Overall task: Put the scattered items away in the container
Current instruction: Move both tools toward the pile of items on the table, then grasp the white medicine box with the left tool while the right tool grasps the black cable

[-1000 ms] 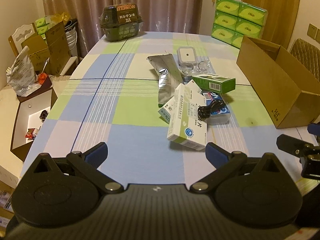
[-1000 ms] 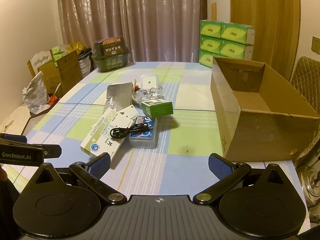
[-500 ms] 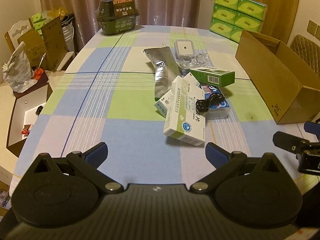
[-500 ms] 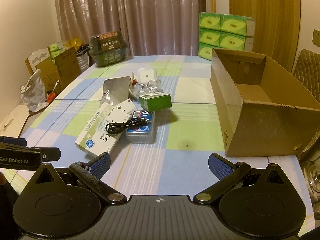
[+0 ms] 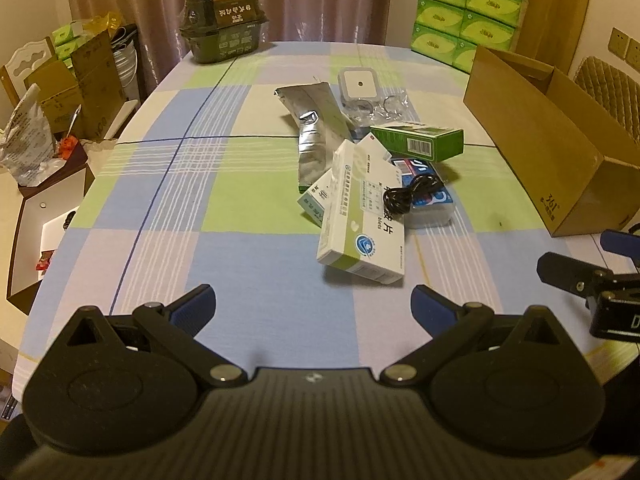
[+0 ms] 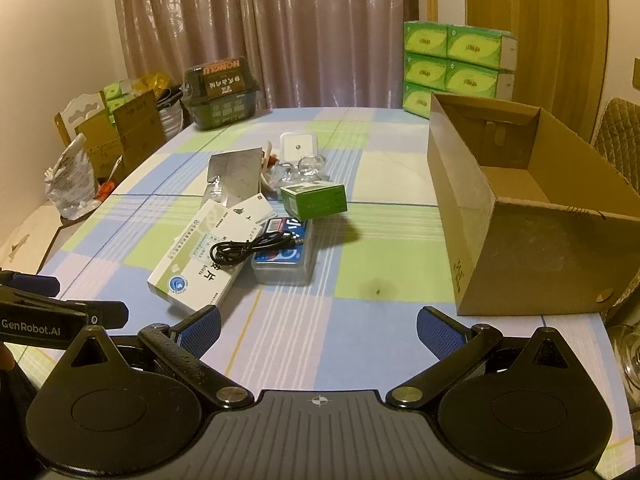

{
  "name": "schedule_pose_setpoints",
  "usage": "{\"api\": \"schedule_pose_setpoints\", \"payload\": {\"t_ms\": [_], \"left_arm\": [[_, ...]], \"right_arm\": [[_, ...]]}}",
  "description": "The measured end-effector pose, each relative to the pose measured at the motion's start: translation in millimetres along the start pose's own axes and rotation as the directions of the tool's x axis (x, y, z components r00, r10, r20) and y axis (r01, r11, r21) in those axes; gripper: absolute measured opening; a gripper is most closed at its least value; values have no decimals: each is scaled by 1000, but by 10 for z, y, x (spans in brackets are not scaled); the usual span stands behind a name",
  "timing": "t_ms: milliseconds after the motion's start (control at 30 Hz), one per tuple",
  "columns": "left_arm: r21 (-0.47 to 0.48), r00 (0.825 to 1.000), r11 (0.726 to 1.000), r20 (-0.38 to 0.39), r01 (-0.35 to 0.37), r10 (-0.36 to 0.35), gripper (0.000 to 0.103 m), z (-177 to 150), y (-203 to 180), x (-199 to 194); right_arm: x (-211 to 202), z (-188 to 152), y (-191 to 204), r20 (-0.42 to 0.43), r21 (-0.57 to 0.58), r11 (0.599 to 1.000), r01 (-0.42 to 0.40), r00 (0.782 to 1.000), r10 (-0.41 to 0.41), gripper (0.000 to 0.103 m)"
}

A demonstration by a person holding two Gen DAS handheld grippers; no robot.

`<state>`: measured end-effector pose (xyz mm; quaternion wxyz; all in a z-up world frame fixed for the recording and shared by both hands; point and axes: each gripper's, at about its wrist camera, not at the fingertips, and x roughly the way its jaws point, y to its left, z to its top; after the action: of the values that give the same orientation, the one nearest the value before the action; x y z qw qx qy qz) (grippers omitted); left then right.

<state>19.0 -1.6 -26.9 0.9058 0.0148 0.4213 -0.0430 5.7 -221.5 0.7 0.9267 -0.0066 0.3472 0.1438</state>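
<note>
A pile of items lies mid-table: a white-and-green medicine box (image 5: 362, 216) (image 6: 200, 254), a coiled black cable (image 5: 410, 196) (image 6: 250, 246) on a blue-lidded clear case (image 6: 286, 256), a green box (image 5: 416, 140) (image 6: 314, 200), a silver foil pouch (image 5: 312, 128) (image 6: 234, 172) and a white square device (image 5: 357, 84) (image 6: 298, 146). An open, empty cardboard box (image 5: 540, 140) (image 6: 520, 208) stands at the right. My left gripper (image 5: 312, 306) is open and empty, just short of the medicine box. My right gripper (image 6: 318, 330) is open and empty, near the table's front.
The checked tablecloth (image 5: 180, 184) covers the table. A dark green basket (image 5: 222, 20) stands at the far end and stacked green tissue packs (image 6: 452, 64) at the far right. Cartons and bags (image 5: 60, 92) sit off the left edge. A glass (image 6: 626, 360) shows at the right.
Both grippers have moved slightly forward toward the pile, still open. No item has moved.
</note>
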Motion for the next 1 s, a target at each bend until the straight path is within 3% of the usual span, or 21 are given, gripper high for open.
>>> {"api": "schedule_pose_setpoints", "payload": {"t_ms": [367, 700, 800, 1000], "left_arm": [[63, 1000, 998, 2, -9, 9, 102, 54, -65, 84], [149, 1000, 989, -2, -17, 18, 101, 94, -118, 219], [162, 1000, 987, -11, -13, 15, 100, 97, -133, 264], [203, 1000, 979, -12, 15, -13, 98, 118, -216, 325]], "right_arm": [[75, 47, -12, 1, -41, 999, -13, 1000, 13, 101], [187, 159, -2, 22, -173, 984, -35, 999, 39, 100], [232, 197, 0, 16, -212, 976, -47, 999, 51, 85], [328, 230, 42, 16, -302, 952, -51, 998, 59, 77]]}}
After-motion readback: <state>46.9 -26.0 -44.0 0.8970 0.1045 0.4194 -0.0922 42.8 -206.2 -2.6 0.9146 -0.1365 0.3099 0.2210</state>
